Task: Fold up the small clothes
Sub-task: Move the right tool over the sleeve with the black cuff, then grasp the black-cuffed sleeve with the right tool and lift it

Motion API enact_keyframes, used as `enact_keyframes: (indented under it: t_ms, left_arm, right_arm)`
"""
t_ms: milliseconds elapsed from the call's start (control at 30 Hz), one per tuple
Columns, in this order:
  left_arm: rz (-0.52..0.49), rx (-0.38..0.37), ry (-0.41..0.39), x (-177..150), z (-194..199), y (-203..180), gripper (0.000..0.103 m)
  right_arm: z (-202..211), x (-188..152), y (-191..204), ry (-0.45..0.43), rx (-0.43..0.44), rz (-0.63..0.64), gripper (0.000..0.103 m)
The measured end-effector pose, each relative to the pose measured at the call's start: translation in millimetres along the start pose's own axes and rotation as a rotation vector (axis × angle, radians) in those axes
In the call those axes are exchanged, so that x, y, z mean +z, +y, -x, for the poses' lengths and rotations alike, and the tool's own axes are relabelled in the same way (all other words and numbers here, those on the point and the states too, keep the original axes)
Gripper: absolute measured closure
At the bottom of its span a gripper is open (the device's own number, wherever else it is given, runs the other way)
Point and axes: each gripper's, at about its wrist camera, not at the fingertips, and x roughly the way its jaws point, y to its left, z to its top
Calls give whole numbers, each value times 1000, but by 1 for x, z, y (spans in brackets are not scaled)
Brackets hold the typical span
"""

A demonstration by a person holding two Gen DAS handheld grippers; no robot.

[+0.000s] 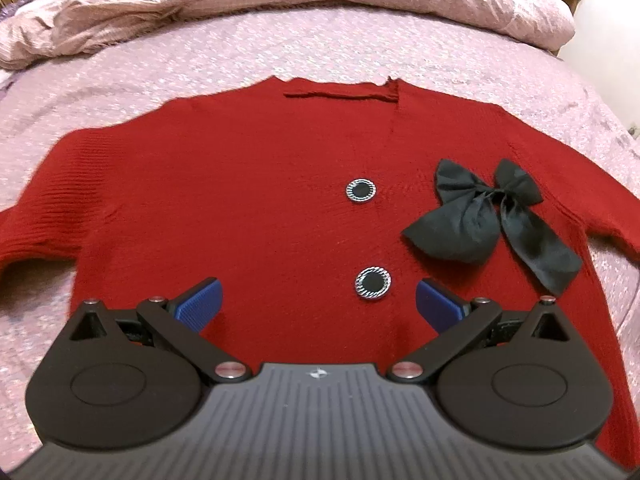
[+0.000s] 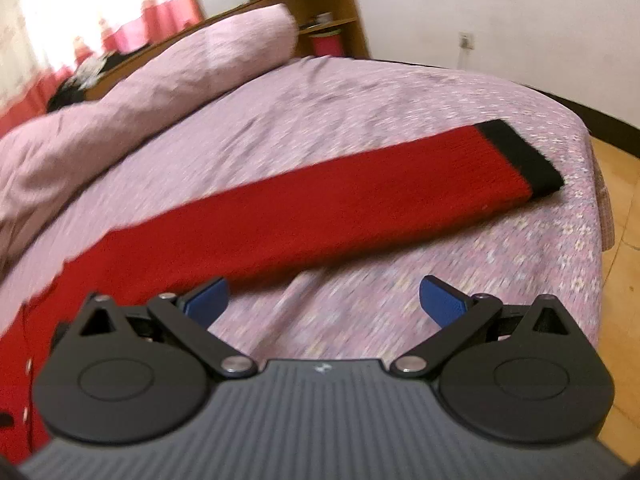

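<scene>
So there's a red knit sweater [image 1: 240, 208] spread flat on a bed with a pink flowery bedspread [image 1: 360, 48], neckline at the far end and hem nearest the left wrist camera. It's got 2 round black buttons with silver rims, an upper button [image 1: 361, 191] and a lower button [image 1: 372, 282], sitting in a line down the front, plus a black ribbon bow [image 1: 492, 216] lying on the chest just to the right of them. The left gripper [image 1: 318, 306] hovers over the lower part of the sweater with its blue pads spread wide, nothing between them. On the right wrist view, the right gripper [image 2: 324, 304] is also spread wide and empty, over bare bedspread just beside the sweater's sleeve [image 2: 320, 216], which stretches out straight across the bed and ends in a black cuff [image 2: 520, 156] near the bed's edge. A rumpled pink duvet [image 2: 120, 112] is bunched up along the far side. That view is a bit blurry.
</scene>
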Motion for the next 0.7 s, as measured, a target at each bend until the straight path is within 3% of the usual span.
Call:
enact_keyframes:
  t_ms: [200, 467, 700]
  left_arm:
    - [16, 11, 55, 1, -25, -5, 0]
    - [-26, 57, 53, -4, -36, -13, 0]
    - [-6, 80, 40, -6, -38, -14, 0]
  right_arm:
    - [-32, 19, -33, 9, -4, -134, 0]
    - [-60, 30, -46, -37, -17, -152, 0]
    - [-67, 38, -50, -81, 34, -177, 0]
